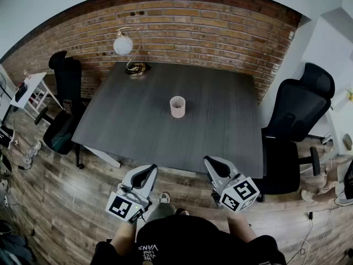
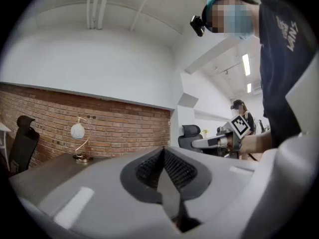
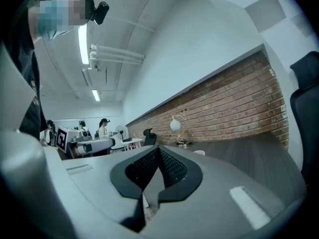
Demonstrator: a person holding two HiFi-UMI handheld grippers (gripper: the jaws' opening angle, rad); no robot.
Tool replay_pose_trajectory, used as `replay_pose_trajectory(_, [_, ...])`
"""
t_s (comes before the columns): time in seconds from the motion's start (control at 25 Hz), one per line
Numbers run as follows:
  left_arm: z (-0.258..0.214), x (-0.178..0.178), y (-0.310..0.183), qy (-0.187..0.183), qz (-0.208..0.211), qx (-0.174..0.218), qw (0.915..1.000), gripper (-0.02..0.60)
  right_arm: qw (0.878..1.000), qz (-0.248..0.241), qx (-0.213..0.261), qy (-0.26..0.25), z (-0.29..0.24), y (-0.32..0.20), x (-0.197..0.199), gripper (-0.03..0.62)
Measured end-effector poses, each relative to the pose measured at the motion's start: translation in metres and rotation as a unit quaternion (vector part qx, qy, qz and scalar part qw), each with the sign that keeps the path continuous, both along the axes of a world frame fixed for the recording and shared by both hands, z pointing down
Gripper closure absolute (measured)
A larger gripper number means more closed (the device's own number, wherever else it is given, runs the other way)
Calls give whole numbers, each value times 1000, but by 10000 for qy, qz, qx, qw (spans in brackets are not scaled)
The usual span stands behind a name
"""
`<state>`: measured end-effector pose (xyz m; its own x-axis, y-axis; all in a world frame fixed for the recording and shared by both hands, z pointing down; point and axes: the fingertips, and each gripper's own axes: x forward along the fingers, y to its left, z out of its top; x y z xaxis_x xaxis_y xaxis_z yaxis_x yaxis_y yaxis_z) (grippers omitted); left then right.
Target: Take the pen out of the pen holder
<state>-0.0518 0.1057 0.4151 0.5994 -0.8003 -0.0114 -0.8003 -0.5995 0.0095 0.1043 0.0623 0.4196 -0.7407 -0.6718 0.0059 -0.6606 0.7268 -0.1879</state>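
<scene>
A pale pink pen holder (image 1: 177, 106) stands upright near the middle of the dark grey table (image 1: 220, 126); it shows small past my right jaws as well, pen holder (image 3: 200, 153). No pen shows in it from here. My left gripper (image 1: 147, 171) and right gripper (image 1: 212, 162) hover side by side short of the table's near edge, well apart from the holder. Both point level toward the table. The left gripper (image 2: 163, 156) has its jaws pressed together with nothing between them. The right gripper (image 3: 158, 154) is likewise shut and empty.
A globe lamp (image 1: 123, 44) with a brass base (image 1: 135, 69) stands at the table's far left, before the brick wall (image 1: 209, 26). Black office chairs stand at the left (image 1: 65, 109) and right (image 1: 295, 120). A small white side table (image 1: 30, 90) is at far left.
</scene>
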Motion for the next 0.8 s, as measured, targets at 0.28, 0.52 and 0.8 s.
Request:
replay_pose_trajectory(0.28, [4,4,-4,25,120,20,9999,528,9994,-97,-56,-313,-3,-4,-4,594])
replay_pose_trajectory(0.52, [9,-10,-28,177,271,-52,9995,528,9997,94,-204,-106,7,-22,-15,592])
replay_pose_trajectory(0.8, [13,-30,-81,161,610,52,9980,528,9976,374,-497,-308,12,-55,-32,592])
